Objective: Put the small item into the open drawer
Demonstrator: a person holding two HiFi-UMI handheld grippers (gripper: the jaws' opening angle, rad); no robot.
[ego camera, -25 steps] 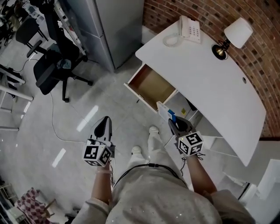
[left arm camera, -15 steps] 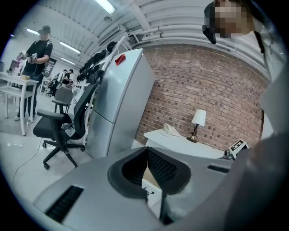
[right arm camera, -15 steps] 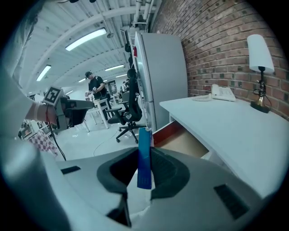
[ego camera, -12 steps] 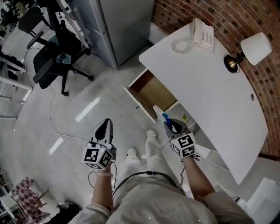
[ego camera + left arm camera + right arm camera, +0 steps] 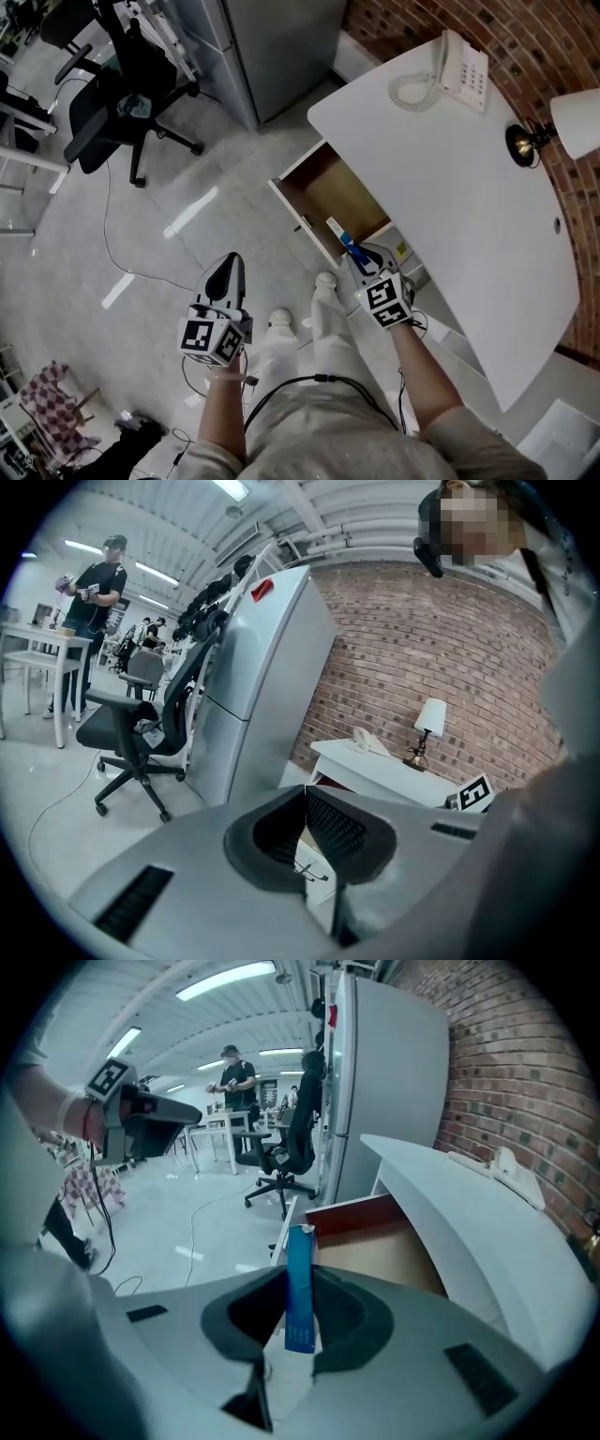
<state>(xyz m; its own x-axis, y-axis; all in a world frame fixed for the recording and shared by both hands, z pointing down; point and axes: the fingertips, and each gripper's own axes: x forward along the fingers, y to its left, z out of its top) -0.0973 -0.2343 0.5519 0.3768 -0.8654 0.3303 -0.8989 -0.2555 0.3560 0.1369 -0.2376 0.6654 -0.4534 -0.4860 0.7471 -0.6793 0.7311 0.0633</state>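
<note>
Since a second ago the right claw [image 5: 354, 255] has come closer to the open drawer [image 5: 302, 220], and the left claw [image 5: 228, 269] has sunk a little beside it. The right forearm reaches forward from the person's side with the claw tipped downward toward the drawer's near corner, its marker cube facing up. Its jaws stand partly apart and are clamped on the small blue item [image 5: 300, 1283], a slim flat pack held upright on edge between the pads. The pack's pale top end pokes out past the jaw tips and shows against the drawer's front rim. In the head view that end lies at the drawer's near corner, not resting inside it.

The left arm hangs nearer the body, with its claw pointing ahead over the floor [image 5: 141, 244], well apart from the white desk [image 5: 469, 197]. Its jaws are pressed together with nothing between them.

Print on the pack's lower part is too small to read. Each cube carries black-and-white square markers, and the telephone [image 5: 464, 67] on the desk shows no legible writing.
</note>
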